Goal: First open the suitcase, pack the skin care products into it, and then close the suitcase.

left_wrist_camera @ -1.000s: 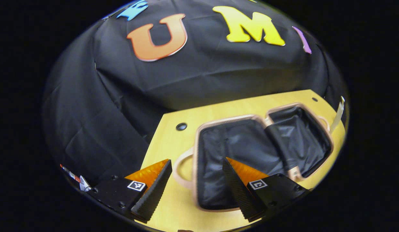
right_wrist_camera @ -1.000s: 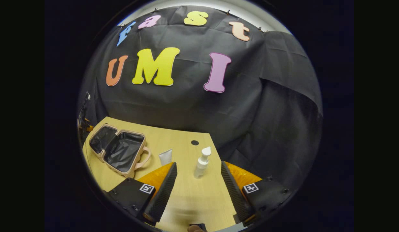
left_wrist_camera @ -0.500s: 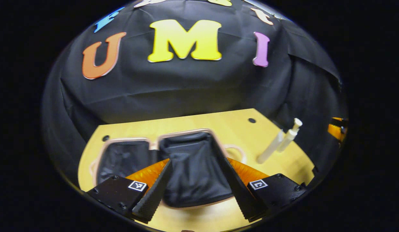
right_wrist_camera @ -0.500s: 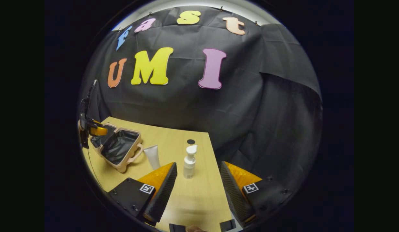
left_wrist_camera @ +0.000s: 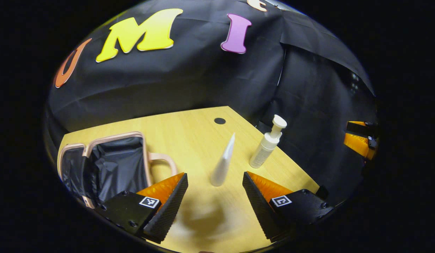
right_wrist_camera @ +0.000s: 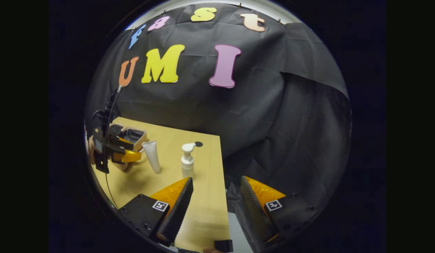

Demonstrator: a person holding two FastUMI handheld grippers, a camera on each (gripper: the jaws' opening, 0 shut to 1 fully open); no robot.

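Dim booth lit from above, warm glow on the table, soft blurred shadow at lower centre of the left gripper view, strong fisheye bending at edges, wall cloth dull, no glare.

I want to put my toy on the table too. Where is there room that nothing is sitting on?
The table is bare behind the tube and pump bottle, up to the black wall, around the small dark hole. The near strip between the left gripper fingers is bare too. It is crowded where the open suitcase, tube and bottle stand.
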